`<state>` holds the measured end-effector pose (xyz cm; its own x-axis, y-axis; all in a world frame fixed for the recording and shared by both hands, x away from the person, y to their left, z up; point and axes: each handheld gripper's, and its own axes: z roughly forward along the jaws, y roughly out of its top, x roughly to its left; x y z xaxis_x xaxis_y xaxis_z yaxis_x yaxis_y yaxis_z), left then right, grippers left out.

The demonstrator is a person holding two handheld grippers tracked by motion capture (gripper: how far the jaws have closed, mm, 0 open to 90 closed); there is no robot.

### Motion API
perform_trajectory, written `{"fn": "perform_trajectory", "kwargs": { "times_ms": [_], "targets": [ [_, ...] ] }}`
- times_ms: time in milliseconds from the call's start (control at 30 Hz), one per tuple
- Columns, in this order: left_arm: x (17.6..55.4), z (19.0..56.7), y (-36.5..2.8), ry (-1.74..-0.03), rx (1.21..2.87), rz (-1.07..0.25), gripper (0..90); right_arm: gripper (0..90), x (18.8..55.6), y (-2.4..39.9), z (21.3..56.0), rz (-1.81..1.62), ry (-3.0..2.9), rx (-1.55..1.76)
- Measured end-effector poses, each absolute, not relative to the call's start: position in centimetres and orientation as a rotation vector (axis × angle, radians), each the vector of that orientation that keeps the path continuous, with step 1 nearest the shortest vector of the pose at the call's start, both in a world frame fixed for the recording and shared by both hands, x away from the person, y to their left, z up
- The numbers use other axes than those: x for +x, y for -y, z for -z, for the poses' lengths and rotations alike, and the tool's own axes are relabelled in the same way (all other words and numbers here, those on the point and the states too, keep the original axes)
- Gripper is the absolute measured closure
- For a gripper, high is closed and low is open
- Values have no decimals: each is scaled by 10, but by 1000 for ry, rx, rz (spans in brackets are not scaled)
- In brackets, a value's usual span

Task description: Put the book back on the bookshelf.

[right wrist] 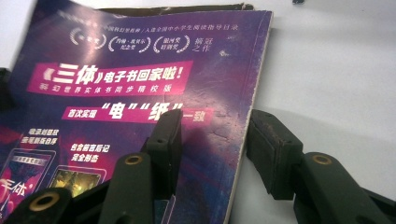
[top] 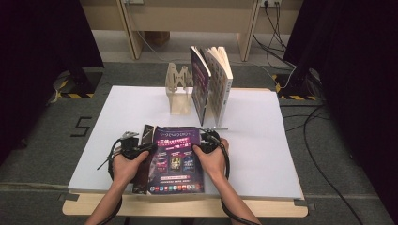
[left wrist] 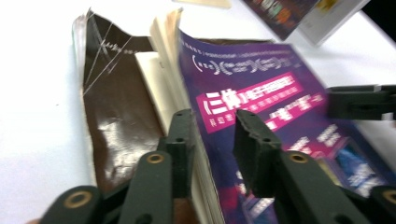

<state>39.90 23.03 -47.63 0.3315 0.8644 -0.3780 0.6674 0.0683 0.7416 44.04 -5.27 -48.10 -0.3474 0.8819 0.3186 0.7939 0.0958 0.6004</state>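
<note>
A purple paperback book (top: 176, 159) (right wrist: 140, 84) lies flat near the front of the white table top (top: 263, 154). Its brown jacket flap (top: 145, 136) (left wrist: 116, 116) is spread out to its left. My left gripper (top: 150, 147) (left wrist: 212, 126) straddles the book's (left wrist: 261, 93) left page edge. One jaw stands beside the pages over the flap, the other over the purple cover, with a gap between them. My right gripper (top: 201, 147) (right wrist: 217, 126) straddles the right edge, one jaw over the cover and one over bare table, open. The right gripper's jaw tip (left wrist: 359, 100) also reaches in across the book.
A pale wooden book rack (top: 179, 91) stands at the back middle of the table. Two upright books (top: 202, 84) (top: 220, 79) lean together just right of it. Black cables run over the floor at the right, and the table's wooden front edge (top: 187, 208) lies under the forearms.
</note>
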Motion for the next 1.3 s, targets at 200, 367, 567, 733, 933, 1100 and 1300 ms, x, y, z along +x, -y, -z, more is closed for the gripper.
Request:
{"fn": "perform_trajectory", "kwargs": {
  "times_ms": [200,367,567,733,933,1100,1300],
  "targets": [
    [393,484,-225,-1384,1669,-151,713,556,440,53,482,-1098,-2229,1711],
    [392,487,-224,-1376,1709,-173,737,555,440,54,482,-1103,-2232,1713],
    [394,484,-229,-1348,1724,-94,836,552,446,55,479,-1096,-2259,1714],
    [391,483,-228,-1321,1758,-70,843,552,453,59,477,-1101,-2239,1735],
    [385,481,-227,-1302,1774,-38,844,551,460,64,472,-1110,-2211,1756],
    [380,481,-227,-1295,1785,-35,843,550,469,68,472,-1119,-2208,1789],
    [379,481,-226,-1296,1798,-43,841,547,477,68,472,-1125,-2223,1800]
  ]
}}
